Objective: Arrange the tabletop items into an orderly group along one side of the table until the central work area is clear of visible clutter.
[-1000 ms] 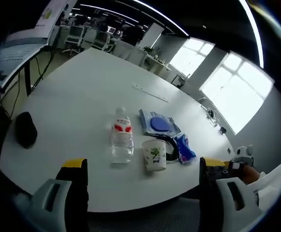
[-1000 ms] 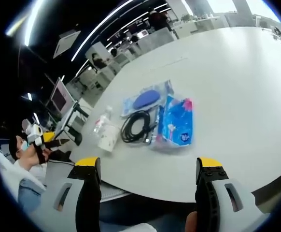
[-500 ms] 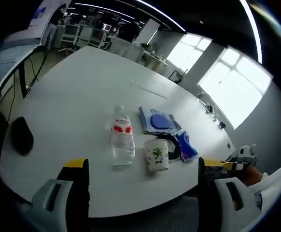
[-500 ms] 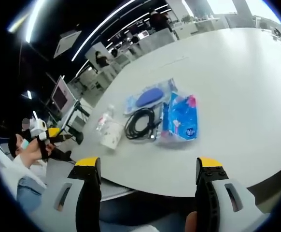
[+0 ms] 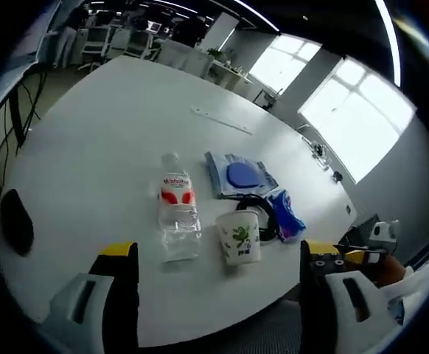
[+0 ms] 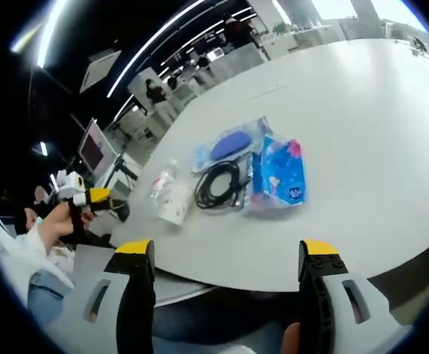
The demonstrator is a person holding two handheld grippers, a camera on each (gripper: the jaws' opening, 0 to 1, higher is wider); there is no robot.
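The table is plain white. On it, the clear water bottle carries a red and white label. Just beside it, the white paper cup bears a green leaf print. Behind the cup lie a black coiled cable, a blue tissue pack with pink corner, and a clear bag with a blue oval.

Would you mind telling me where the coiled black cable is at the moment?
In the right gripper view the black cable lies on the white table, between the paper cup to its left and the blue tissue pack to its right.
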